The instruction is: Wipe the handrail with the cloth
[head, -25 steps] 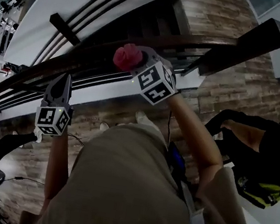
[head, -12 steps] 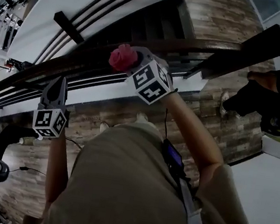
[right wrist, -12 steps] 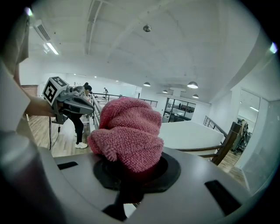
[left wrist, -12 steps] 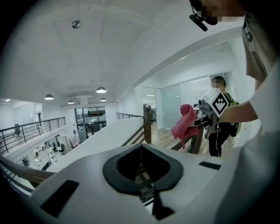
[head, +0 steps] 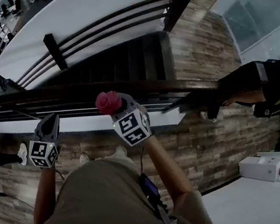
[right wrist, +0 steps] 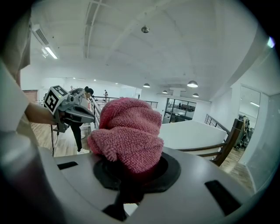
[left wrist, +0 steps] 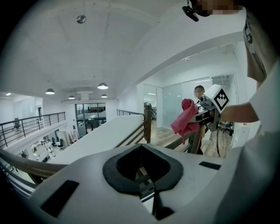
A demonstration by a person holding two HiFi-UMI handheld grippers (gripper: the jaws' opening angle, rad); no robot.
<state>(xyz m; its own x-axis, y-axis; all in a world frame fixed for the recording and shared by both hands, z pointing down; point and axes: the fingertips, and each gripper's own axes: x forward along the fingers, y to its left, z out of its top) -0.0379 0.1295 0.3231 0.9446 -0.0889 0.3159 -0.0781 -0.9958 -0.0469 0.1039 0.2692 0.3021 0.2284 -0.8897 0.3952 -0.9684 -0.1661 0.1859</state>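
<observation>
Bystander (head: 270, 83): dark top, upper R, on wood floor (head: 214, 145)
Box (head: 259, 168): white, far R
Stairs (head: 132, 61): dark, top centre

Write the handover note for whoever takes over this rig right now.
Right gripper: shut on the pink cloth, which is bunched at its jaws and up at the handrail.
Left gripper: shut, empty, by the rail further left in the head view.
Done: cloth is in the grip and at the rail; how much is wiped cannot be told.
Left: run the cloth along the handrail.
</observation>
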